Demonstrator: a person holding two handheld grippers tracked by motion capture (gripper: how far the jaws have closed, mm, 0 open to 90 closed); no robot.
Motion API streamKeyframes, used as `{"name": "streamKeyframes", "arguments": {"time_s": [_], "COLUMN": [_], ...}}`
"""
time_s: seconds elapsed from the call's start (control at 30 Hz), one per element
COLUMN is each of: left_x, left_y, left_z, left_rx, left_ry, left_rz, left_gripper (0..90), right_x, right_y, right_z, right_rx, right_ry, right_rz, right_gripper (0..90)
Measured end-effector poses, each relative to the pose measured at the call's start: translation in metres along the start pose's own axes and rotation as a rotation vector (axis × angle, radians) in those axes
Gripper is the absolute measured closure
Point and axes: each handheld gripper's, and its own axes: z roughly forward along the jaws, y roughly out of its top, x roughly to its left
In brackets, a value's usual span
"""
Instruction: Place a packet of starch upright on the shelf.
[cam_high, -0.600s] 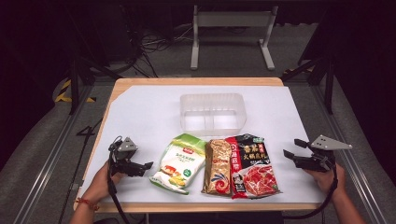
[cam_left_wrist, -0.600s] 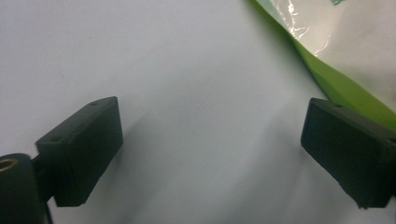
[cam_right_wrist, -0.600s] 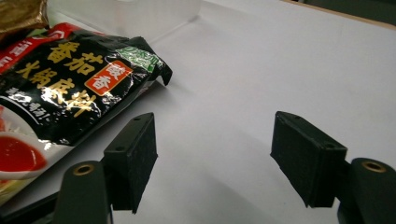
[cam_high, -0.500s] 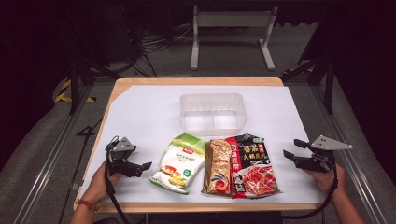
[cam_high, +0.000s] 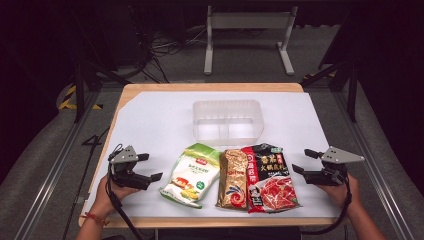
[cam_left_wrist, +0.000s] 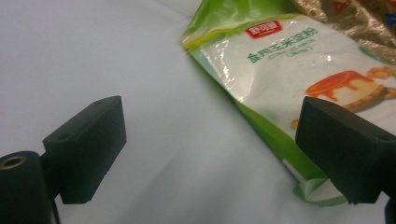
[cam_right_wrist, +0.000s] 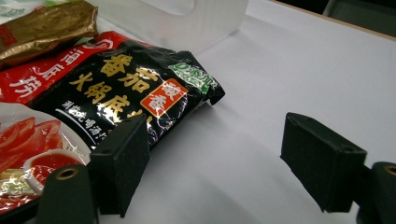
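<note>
My left gripper sits left of the green pouch, jaws wide, empty; gold packet just right of that pouch; black-red sachet next; my right gripper farthest right, jaws wide, empty.

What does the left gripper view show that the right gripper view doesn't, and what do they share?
The left gripper view alone shows the green and white packet, lying just ahead of the left gripper, whose jaws stand open with nothing between them. The right gripper view alone shows the black and red packet, the clear plastic bin behind it, and the open, empty right gripper. Both show the gold foil packet and the white table cover.
</note>
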Motion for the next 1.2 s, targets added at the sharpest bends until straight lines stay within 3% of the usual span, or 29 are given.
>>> {"name": "streamKeyframes", "arguments": {"time_s": [0.03,0.07,0.2,0.23,0.27,0.43,0.5,0.57,0.73,0.77,0.87,1.0,1.1,1.2], "left_x": [0.0,-0.001,-0.003,-0.003,-0.003,-0.003,-0.003,0.0,0.001,0.0,-0.002,0.0,0.005,0.011], "left_y": [0.0,0.005,0.012,0.019,0.019,0.029,0.033,0.037,0.046,0.048,0.051,0.053,0.054,0.055], "left_z": [0.0,0.003,0.009,0.017,0.017,0.042,0.052,0.065,0.082,0.086,0.094,0.095,0.095,0.1], "left_rx": [0.0,0.002,0.013,0.019,0.019,0.086,0.118,0.148,0.168,0.171,0.185,0.191,0.19,0.197], "left_ry": [0.0,-0.034,-0.083,-0.118,-0.118,-0.171,-0.173,-0.21,-0.252,-0.281,-0.278,-0.246,-0.213,-0.216], "left_rz": [0.0,0.014,0.004,-0.005,-0.005,0.012,0.021,0.001,-0.024,-0.025,-0.019,-0.016,-0.032,-0.045], "left_gripper": [10.7,11.9,16.5,16.6,16.5,16.3,16.2,15.3,14.3,14.3,13.5,12.0,8.6,7.3], "right_x": [0.001,0.001,0.002,0.002,0.002,0.003,0.002,0.002,0.001,0.001,0.0,-0.001,-0.001,-0.001], "right_y": [0.0,0.0,0.0,0.0,0.0,-0.001,-0.001,-0.001,-0.002,-0.002,-0.002,-0.003,-0.003,-0.003], "right_z": [0.001,0.001,0.001,0.0,0.0,0.001,0.001,0.001,0.001,0.001,0.002,0.002,0.002,0.003], "right_rx": [0.004,0.005,0.009,0.01,0.01,0.023,0.023,0.029,0.033,0.035,0.038,0.036,0.038,0.043], "right_ry": [0.0,-0.001,0.002,0.003,0.003,0.001,0.003,0.001,0.012,0.012,0.016,0.015,0.017,0.019], "right_rz": [-0.003,-0.002,-0.006,-0.008,-0.008,-0.018,-0.017,-0.017,-0.008,-0.008,-0.001,0.001,0.007,0.008], "right_gripper": [23.0,22.8,22.8,22.7,22.7,22.7,22.7,22.7,22.6,22.6,22.5,22.7,22.7,22.7]}}
